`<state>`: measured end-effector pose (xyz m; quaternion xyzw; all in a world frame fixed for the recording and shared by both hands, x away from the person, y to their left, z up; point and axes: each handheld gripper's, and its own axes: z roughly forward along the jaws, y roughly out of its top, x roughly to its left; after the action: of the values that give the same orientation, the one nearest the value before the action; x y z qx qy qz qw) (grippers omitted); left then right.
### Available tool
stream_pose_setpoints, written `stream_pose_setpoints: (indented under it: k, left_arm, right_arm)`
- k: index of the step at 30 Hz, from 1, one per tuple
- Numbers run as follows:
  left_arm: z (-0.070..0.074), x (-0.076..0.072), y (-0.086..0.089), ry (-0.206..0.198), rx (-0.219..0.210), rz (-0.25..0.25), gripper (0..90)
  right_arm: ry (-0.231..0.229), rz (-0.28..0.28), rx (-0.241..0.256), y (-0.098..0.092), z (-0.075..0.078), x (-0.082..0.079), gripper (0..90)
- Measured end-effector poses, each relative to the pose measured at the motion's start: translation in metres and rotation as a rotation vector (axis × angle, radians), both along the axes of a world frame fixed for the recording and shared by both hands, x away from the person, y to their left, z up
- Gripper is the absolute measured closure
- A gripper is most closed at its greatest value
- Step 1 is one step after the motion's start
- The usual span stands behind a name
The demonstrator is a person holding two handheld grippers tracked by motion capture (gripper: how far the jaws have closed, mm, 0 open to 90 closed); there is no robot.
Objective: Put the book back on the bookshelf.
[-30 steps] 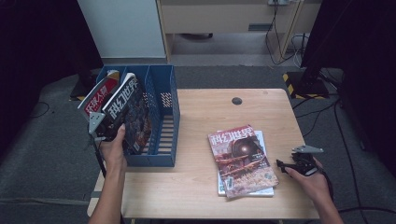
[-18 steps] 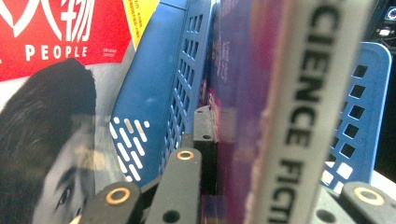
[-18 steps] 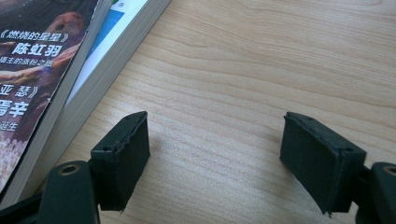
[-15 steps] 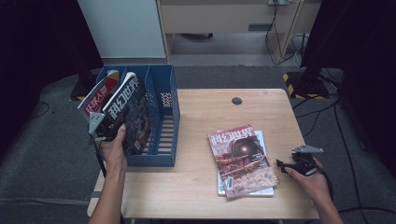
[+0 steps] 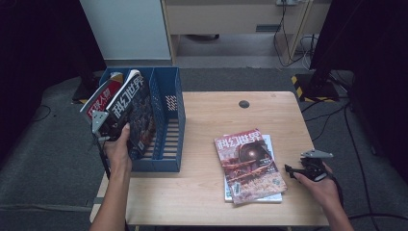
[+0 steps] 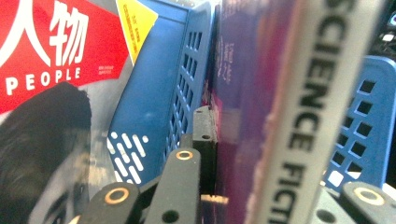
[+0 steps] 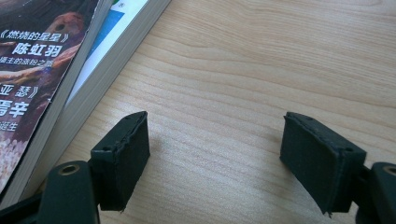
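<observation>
Nothing moved, left gripper (image 5: pixel 102 126) clamps magazine (image 5: pixel 130 111), blue rack (image 5: pixel 169 126) beside

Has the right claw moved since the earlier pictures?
No. The right claw sits at the same spot on the table, just right of the magazine stack.

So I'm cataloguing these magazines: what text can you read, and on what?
"人物 PEOPLE": red magazine in the blue rack.
"SCIENCE FICTI", cut off: spine of the magazine held in the left gripper.
"科幻世界": its cover, and the top magazine on the table.
"陈虹羽": that cover.
Smaller print: unreadable.
</observation>
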<state>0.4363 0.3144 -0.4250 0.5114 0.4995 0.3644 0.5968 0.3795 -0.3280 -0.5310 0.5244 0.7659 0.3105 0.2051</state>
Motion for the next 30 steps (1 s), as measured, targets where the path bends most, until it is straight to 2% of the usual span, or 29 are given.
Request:
stream_pose_setpoints:
  k: [4,10,19,23,30]
  left_arm:
    - [-0.0041,0.0012,0.0011,0.012,0.001,0.007,81.5]
    - [-0.0047,0.0006,-0.0001,0.007,0.004,0.011,81.2]
    - [-0.0060,-0.0010,-0.0011,0.011,-0.015,0.024,79.2]
    - [-0.0055,-0.0026,-0.0004,0.008,-0.027,0.018,76.4]
    - [-0.0056,-0.0069,-0.0010,0.029,-0.004,0.002,67.5]
  right_arm:
    - [0.001,0.001,0.000,-0.0001,0.0000,0.0000,24.0]
    - [0.001,0.001,0.000,-0.0001,0.0000,0.0000,24.0]
    - [0.000,0.001,0.000,0.0000,0.0000,0.0000,24.0]
    - [0.001,0.001,0.000,-0.0001,0.0001,0.0000,23.9]
    - [0.002,0.000,0.001,0.0001,0.0002,-0.0001,23.7]
